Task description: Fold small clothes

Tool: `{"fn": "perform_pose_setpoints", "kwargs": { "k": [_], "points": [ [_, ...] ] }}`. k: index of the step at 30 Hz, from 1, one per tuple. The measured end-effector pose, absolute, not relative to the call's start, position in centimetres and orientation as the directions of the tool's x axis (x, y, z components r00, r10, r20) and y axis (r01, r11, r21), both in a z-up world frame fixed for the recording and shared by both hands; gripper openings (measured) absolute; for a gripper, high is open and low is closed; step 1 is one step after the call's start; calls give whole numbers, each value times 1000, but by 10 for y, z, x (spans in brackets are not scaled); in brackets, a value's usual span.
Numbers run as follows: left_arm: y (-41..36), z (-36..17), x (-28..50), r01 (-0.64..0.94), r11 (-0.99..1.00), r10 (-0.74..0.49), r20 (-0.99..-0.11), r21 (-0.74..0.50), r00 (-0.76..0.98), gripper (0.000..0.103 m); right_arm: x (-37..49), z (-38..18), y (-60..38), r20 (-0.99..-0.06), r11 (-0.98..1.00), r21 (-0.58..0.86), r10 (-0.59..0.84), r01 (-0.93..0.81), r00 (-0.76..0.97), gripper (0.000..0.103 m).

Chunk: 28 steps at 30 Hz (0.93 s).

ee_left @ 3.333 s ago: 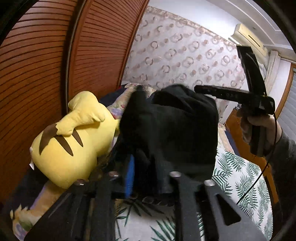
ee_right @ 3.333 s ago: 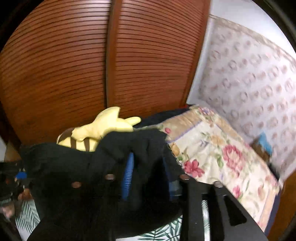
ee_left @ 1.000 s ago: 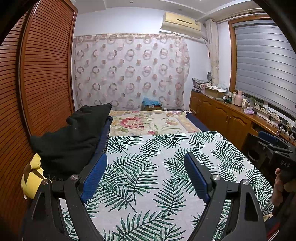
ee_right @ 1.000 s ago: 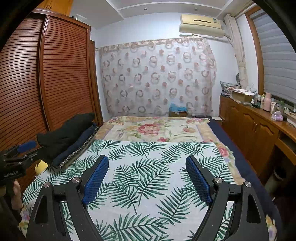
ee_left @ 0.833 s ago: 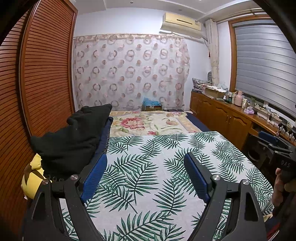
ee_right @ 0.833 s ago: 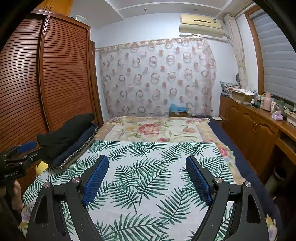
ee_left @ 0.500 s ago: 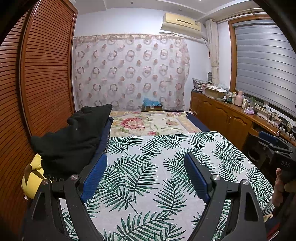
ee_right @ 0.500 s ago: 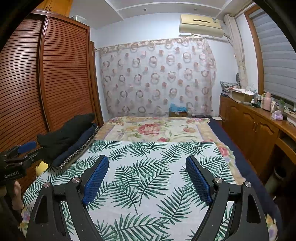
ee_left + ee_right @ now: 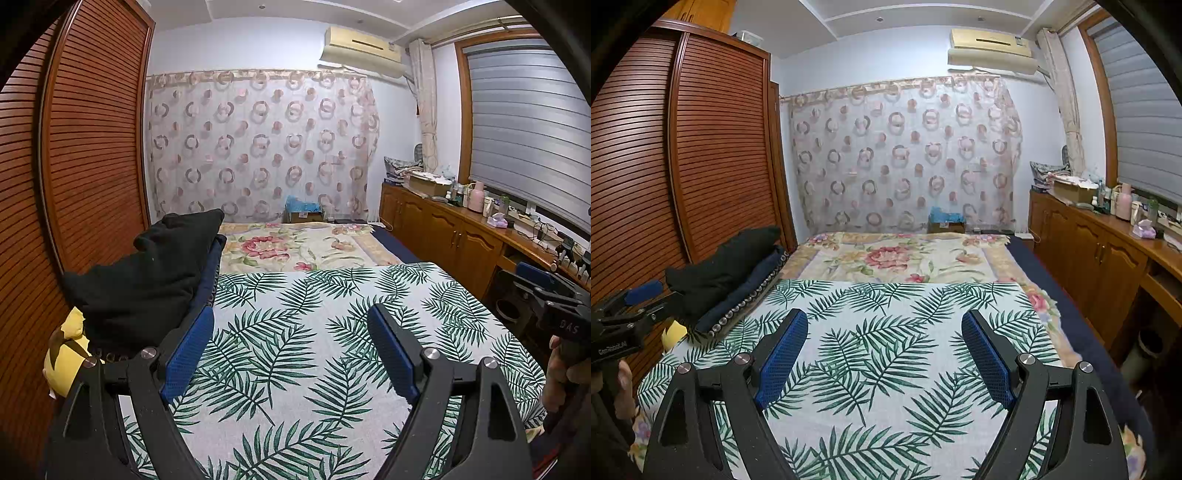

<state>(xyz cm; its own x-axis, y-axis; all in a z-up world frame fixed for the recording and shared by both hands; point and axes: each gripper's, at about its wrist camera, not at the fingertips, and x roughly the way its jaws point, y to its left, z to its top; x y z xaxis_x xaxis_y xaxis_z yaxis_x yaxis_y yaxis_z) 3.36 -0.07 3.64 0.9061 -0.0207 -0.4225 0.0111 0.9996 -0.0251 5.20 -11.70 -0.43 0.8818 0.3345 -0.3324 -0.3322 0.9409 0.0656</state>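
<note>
Black garment (image 9: 147,273): folded bundle, now lying at the left edge of the frame on a dark blue folded item (image 9: 210,273), partly covering a yellow plush toy (image 9: 66,354) against the wooden wardrobe (image 9: 85,147). A few seconds earlier it filled both wrist views, bunched between the jaws; it has since been let go and set on that side stack. Left gripper (image 9: 291,354): jaws wide, nothing between them, hovering over the palm-leaf sheet (image 9: 295,332) on the bed (image 9: 295,247), unmoved over the last second. Right gripper (image 9: 886,354): likewise wide and empty above the same sheet; unmoved. Sheet: bare, no further garment visible on it in either view. Judgement: this piece looks finished and stowed; with no unfolded clothing in sight, the task is either complete or waiting on a fresh item.
</note>
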Motion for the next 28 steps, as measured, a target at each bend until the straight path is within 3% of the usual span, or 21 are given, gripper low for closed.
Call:
{"fn": "perform_pose_setpoints", "kwargs": {
  "k": [28],
  "points": [
    [1,37,34,10,1000,-19,-420,-23,908,85,52,-1,-123,-334,941,65,334,-331,882,87]
  ]
}}
